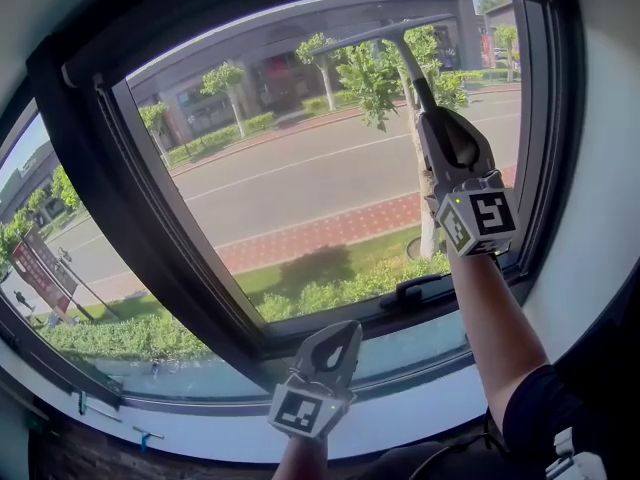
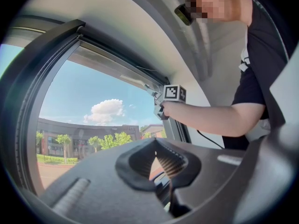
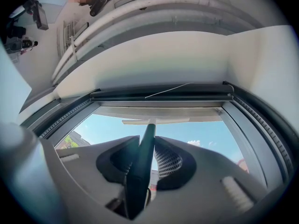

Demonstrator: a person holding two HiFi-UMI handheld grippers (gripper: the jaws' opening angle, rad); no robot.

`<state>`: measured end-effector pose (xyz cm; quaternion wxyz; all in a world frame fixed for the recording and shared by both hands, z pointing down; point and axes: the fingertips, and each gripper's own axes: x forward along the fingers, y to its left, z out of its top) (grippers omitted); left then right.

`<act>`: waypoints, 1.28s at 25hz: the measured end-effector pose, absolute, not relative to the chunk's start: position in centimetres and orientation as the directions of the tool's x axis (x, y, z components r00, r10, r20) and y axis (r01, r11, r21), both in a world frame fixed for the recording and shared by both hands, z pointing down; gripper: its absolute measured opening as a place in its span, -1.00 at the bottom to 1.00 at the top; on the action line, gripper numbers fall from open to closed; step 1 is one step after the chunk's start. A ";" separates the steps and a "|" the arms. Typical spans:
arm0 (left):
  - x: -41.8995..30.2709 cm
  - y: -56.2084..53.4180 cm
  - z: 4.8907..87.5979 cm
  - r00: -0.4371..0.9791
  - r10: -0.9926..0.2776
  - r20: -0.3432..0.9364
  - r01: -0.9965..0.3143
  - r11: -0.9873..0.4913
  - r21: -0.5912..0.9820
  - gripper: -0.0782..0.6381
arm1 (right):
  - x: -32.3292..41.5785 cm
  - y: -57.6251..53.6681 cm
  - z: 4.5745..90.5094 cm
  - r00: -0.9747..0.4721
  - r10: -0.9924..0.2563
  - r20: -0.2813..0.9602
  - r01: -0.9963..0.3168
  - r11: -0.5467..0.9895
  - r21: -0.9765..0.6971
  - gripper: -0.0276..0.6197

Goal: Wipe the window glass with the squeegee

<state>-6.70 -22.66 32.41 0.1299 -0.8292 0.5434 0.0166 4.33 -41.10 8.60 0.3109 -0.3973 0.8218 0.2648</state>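
The squeegee (image 1: 405, 53) has a dark handle and a thin grey blade (image 1: 385, 33) that lies against the top of the window glass (image 1: 300, 178). My right gripper (image 1: 430, 103) is raised high on the right and shut on the squeegee handle (image 3: 142, 160), with the blade (image 3: 155, 121) just under the upper frame. My left gripper (image 1: 332, 353) hangs low near the sill, shut with nothing in it. In the left gripper view its jaws (image 2: 156, 162) meet and the right gripper (image 2: 161, 104) shows up against the frame.
A dark window frame (image 1: 110, 198) surrounds the glass, with a black handle (image 1: 420, 288) on the lower rail. A white wall (image 1: 605, 168) flanks the right side. Road, trees and buildings lie outside.
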 end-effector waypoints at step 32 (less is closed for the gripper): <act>-3.8 -23.4 33.7 0.498 -0.856 -0.140 -0.862 -0.471 -0.186 -0.77 | 5.2 -39.2 22.3 -0.536 -0.614 -0.580 -0.813 0.561 0.157 -0.60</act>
